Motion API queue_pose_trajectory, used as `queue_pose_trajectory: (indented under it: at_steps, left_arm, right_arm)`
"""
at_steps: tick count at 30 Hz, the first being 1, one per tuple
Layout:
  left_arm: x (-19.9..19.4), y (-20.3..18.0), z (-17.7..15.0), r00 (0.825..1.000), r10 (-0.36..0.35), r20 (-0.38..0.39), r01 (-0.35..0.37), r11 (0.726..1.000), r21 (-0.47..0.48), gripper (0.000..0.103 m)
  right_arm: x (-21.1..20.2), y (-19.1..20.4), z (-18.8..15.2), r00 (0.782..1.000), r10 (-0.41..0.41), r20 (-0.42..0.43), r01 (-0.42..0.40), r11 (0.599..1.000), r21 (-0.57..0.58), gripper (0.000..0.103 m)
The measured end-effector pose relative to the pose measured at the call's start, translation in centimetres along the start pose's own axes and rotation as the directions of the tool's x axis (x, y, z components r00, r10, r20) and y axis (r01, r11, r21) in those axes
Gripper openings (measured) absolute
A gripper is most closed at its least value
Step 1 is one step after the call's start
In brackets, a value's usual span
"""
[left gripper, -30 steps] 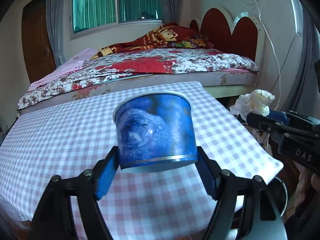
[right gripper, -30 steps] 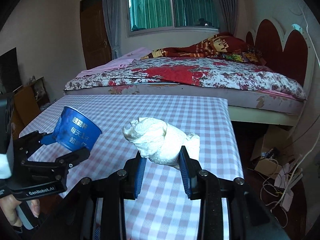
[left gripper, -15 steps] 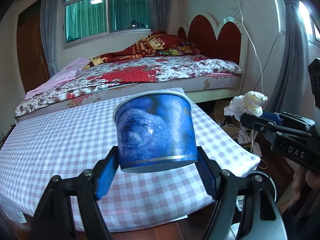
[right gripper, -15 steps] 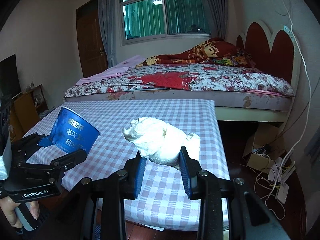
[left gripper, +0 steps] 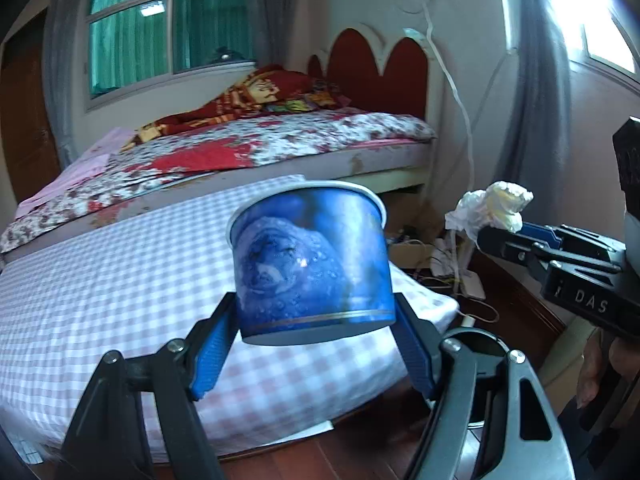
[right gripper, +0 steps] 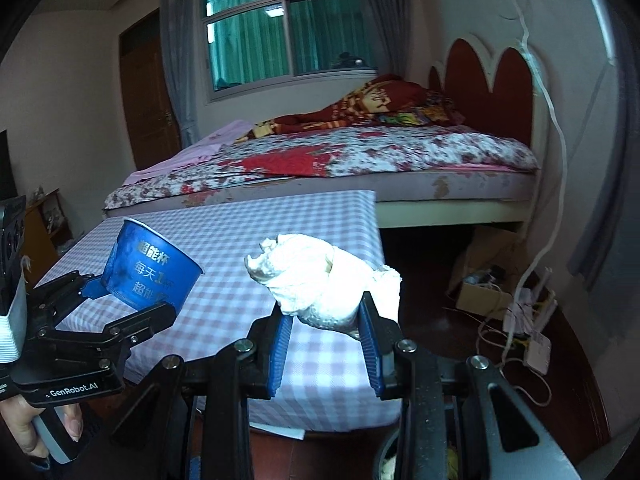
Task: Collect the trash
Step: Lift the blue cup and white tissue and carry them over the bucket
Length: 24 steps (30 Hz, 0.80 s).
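Behind the blue cup (left gripper: 312,264) in the left wrist view, hidden: a part of the checkered table (left gripper: 100,280), and also the inner faces of the blue pads (left gripper: 210,354) where these press its wall. Under the table's near edge, between the right fingers (right gripper: 370,346), only a dark round rim (right gripper: 394,450), contents too dim to tell. Cut off at the left border of the right wrist view: the hand (right gripper: 28,428) on the left gripper (right gripper: 132,300); small things on the floor by the bed, too small to name.
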State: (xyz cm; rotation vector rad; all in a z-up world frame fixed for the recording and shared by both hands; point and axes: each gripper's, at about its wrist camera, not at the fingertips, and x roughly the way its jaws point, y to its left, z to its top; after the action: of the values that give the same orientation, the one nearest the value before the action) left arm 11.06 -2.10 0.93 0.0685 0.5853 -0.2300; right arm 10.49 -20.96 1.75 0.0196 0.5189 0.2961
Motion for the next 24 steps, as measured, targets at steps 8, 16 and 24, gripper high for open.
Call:
queue_pose_trajectory:
  at_steps: [8, 16, 24]
  left_arm:
    - [0.2, -4.7, -1.4, 0.996, -0.085, -0.029, 0.087, 0.995, 0.049, 0.075]
    - [1.5, -9.2, -3.0, 0.982, -0.166, -0.088, 0.173, 0.981, 0.086, 0.075]
    - [3.1, -13.6, -5.1, 0.957, -0.241, -0.159, 0.261, 0.958, 0.116, 0.075]
  right_arm:
    - [-3.0, -3.8, -2.3, 0.998, -0.06, -0.011, 0.061, 0.997, 0.054, 0.034]
    - [-4.6, -8.1, -5.5, 0.992, -0.118, -0.053, 0.124, 0.986, 0.113, 0.034]
    - [-5.6, -11.6, -9.1, 0.981, -0.158, -0.116, 0.176, 0.971, 0.161, 0.034]
